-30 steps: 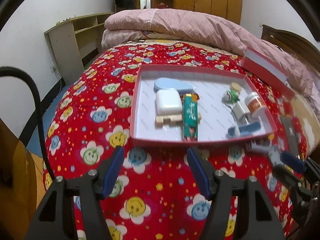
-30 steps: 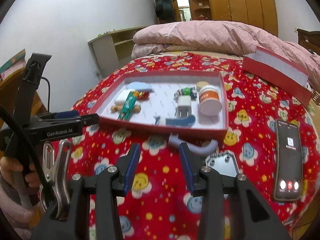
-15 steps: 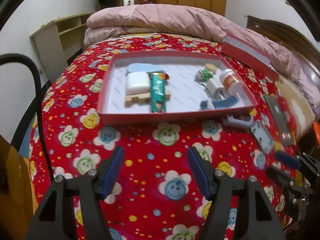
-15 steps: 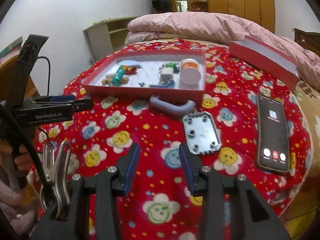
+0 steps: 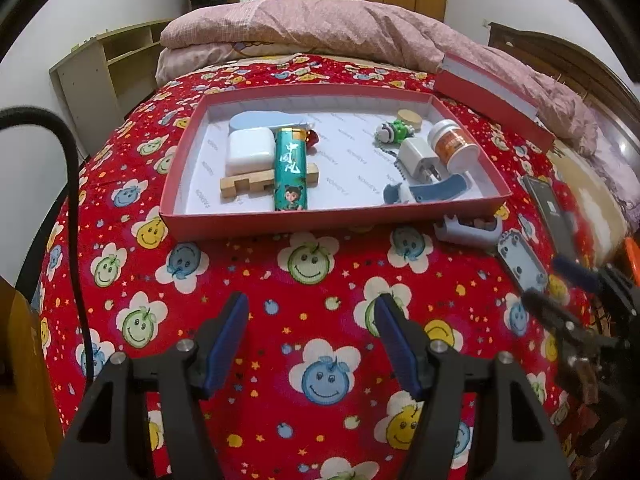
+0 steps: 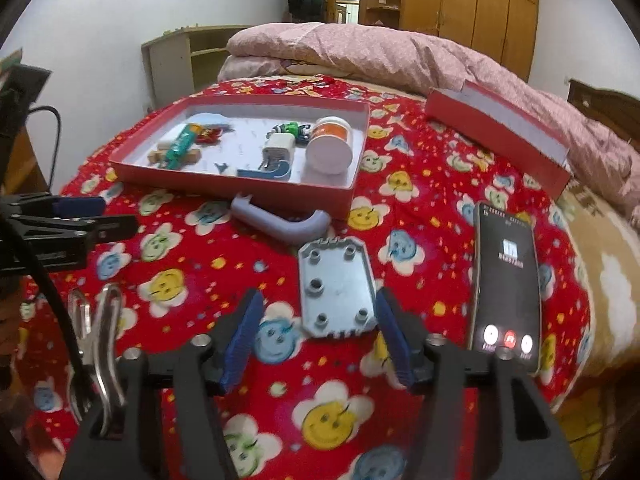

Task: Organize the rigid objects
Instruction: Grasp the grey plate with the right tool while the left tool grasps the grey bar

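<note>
A red tray [image 5: 320,220] on the flowered bedspread holds a green lighter [image 5: 291,170], a white case [image 5: 250,151], a wooden piece, a white charger [image 5: 416,156], an orange-labelled jar [image 5: 454,146] and other small items. Outside it lie a grey curved piece [image 6: 280,224] and a grey studded plate [image 6: 336,288]. My right gripper [image 6: 318,332] hangs just over the plate's near end. Its jaws are opening and the plate's near edge sits between the tips, with the pads apart from it. My left gripper [image 5: 312,336] stands open over bare bedspread, short of the tray.
A black phone [image 6: 506,280] with a lit screen lies right of the plate. The red tray lid [image 6: 496,136] rests against the pink quilt at the back right. The bed's edge drops off on the right. A shelf stands by the left wall.
My right gripper has come forward and down to the studded plate, and its jaws have spread wider. The left gripper has drifted a little nearer the tray and stayed open.
</note>
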Demonstrator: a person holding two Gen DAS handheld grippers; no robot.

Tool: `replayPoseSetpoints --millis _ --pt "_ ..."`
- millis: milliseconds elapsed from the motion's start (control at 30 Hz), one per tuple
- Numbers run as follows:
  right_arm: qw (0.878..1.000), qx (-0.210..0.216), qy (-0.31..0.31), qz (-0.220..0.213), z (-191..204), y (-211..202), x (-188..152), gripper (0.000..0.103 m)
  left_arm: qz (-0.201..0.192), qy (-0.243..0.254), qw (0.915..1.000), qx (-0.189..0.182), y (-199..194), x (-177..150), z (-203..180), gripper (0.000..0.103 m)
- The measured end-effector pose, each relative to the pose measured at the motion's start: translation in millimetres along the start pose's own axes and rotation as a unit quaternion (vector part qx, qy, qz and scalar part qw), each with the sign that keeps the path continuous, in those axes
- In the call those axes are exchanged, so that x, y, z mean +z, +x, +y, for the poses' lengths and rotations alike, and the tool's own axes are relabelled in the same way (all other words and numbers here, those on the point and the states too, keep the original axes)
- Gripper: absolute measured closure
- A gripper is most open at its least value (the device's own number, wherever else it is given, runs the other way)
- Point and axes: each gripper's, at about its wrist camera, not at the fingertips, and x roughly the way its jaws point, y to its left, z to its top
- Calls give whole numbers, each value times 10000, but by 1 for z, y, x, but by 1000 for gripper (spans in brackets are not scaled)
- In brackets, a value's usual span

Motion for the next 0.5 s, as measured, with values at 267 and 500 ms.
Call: replayPoseSetpoints --millis 267,500 --pt "9993 -131 -169 291 2 26 5 39 42 -6 10000 -65 6 -1 -5 34" --pt "9997 -65 29 251 -4 20 -1 68 86 -211 9994 -270 11 4 -11 34"
